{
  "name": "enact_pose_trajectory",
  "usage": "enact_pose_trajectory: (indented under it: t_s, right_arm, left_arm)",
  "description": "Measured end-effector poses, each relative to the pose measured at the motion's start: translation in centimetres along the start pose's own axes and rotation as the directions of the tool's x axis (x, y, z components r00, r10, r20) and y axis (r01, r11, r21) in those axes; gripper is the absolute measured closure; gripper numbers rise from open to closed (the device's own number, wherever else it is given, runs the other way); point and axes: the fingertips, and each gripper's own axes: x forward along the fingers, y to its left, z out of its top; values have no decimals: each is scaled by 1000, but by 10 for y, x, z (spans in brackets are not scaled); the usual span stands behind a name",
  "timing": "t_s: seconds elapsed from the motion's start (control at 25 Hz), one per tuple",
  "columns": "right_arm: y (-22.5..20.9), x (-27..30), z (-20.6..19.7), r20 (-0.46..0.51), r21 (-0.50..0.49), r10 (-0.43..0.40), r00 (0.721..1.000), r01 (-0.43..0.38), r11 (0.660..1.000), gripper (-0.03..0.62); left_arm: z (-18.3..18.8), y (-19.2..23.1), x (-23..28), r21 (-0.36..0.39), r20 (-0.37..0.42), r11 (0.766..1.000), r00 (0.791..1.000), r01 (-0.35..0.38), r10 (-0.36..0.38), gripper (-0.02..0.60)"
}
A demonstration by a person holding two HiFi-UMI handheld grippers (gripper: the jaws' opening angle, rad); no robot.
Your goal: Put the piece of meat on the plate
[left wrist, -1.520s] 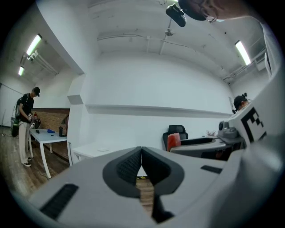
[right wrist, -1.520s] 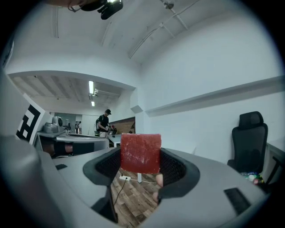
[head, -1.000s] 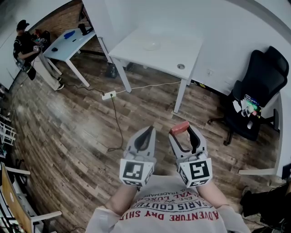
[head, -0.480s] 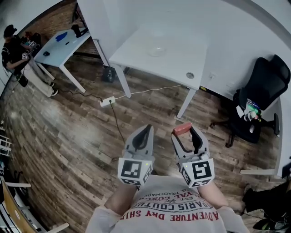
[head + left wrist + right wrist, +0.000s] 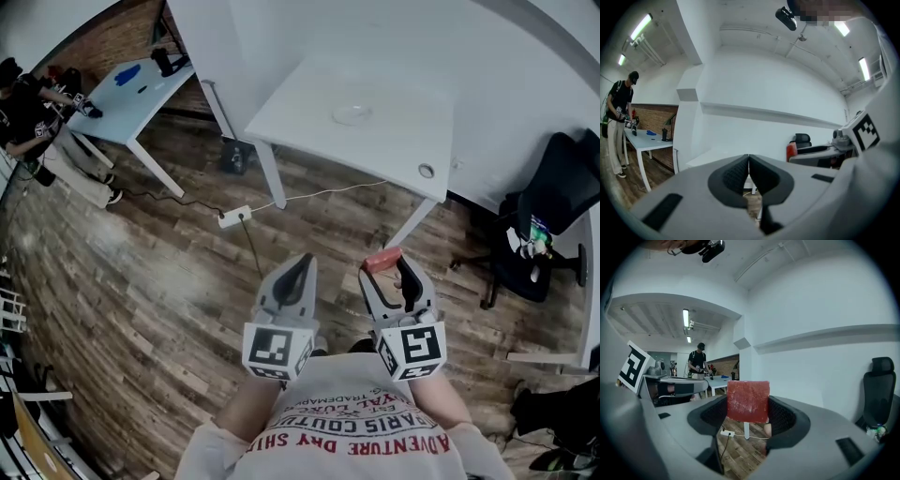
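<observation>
My right gripper (image 5: pixel 384 265) is shut on a red, flat square piece of meat (image 5: pixel 382 261), held up over the wooden floor. In the right gripper view the meat (image 5: pixel 748 401) stands upright between the jaws, with the gripper (image 5: pixel 748 404) closed round it. My left gripper (image 5: pixel 301 265) is beside it to the left, shut with nothing in it; its jaws meet in the left gripper view (image 5: pixel 748 161). A pale plate (image 5: pixel 352 114) lies on the white table (image 5: pixel 309 117) ahead, well beyond both grippers.
A white power strip (image 5: pixel 234 217) and its cable lie on the floor before the table. A black office chair (image 5: pixel 548 225) stands at the right. A second table (image 5: pixel 131 89) with a blue item stands at the far left, a person (image 5: pixel 23 117) next to it.
The view has advanced toward the white table, which now looks nearer and larger. Both grippers keep the same pose, the meat still held in the right one.
</observation>
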Motion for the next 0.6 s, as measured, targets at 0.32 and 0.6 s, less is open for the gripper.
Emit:
enact_pose_trajectory:
  t_s: [0.32,0.6]
  right_arm:
    - [2,60,-3,-38,18,25,999,-25,1000,315]
    - [-32,123,-4,-53,33,41,998,-39,999,315]
  left_arm:
    - [-9,45,29,-34,-20,999,1000,-18,17,574]
    - [-10,73,92,-28,-41,999,999,-35,34,574]
